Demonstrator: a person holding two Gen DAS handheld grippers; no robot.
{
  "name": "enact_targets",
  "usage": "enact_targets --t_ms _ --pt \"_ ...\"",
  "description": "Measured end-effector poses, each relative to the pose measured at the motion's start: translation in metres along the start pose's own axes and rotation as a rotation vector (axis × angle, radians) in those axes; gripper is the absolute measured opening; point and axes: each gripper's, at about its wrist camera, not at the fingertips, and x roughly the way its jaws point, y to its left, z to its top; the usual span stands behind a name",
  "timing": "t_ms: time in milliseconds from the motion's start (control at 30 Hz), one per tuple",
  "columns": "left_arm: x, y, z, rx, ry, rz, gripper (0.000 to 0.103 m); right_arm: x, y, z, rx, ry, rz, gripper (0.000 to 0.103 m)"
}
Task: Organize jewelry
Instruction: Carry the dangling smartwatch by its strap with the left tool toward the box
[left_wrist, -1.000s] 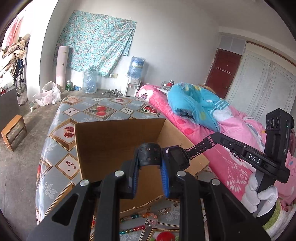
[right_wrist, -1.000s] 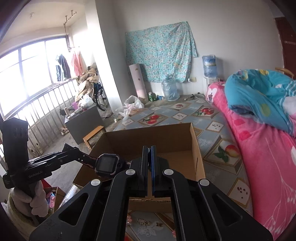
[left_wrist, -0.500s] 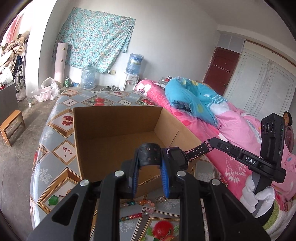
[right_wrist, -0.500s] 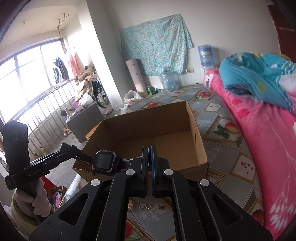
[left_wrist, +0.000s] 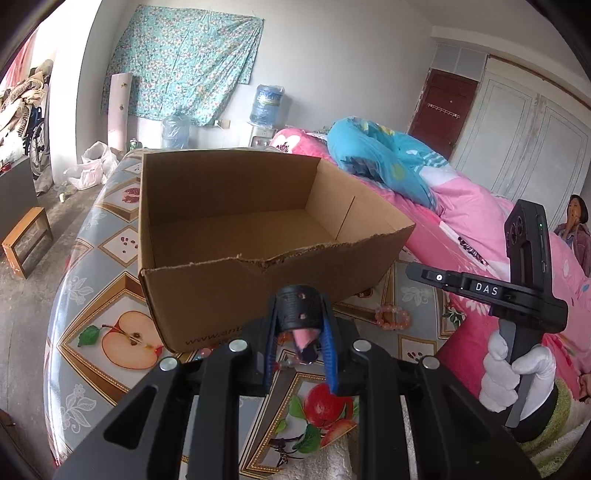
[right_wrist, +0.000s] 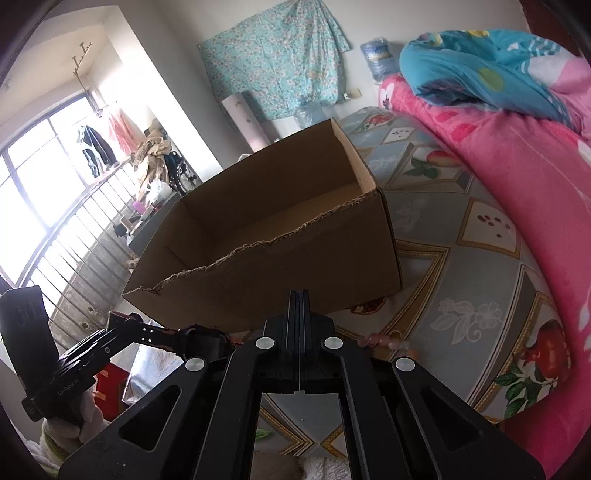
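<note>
The cardboard box (left_wrist: 236, 236), set at the middle of the bench (left_wrist: 92, 288), is seen to be empty, so nothing is judged sorted yet. A black watch strap (left_wrist: 300, 307) is clamped by the left tool (left_wrist: 301, 350) just before the box's near wall. A pink bead bracelet (left_wrist: 392, 316) is left lying on the bench by the box's right corner. The right tool (right_wrist: 299, 314) is shut on nothing.

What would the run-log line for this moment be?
left gripper: shut on watch | right gripper: shut, empty | cardboard box: empty | bead bracelet: on bedspread
</note>
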Motion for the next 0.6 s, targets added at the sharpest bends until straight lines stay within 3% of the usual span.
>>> enact_targets --t_ms 333,600 --pt "0.010 0.015 -0.009 -0.061 0.014 0.016 0.020 0.002 -0.011 -0.015 0.031 0.032 -0.027 0.000" --pt "0.001 -0.007 0.011 -0.019 -0.057 -0.046 0.020 0.004 -0.009 -0.018 0.028 0.033 -0.034 0.000"
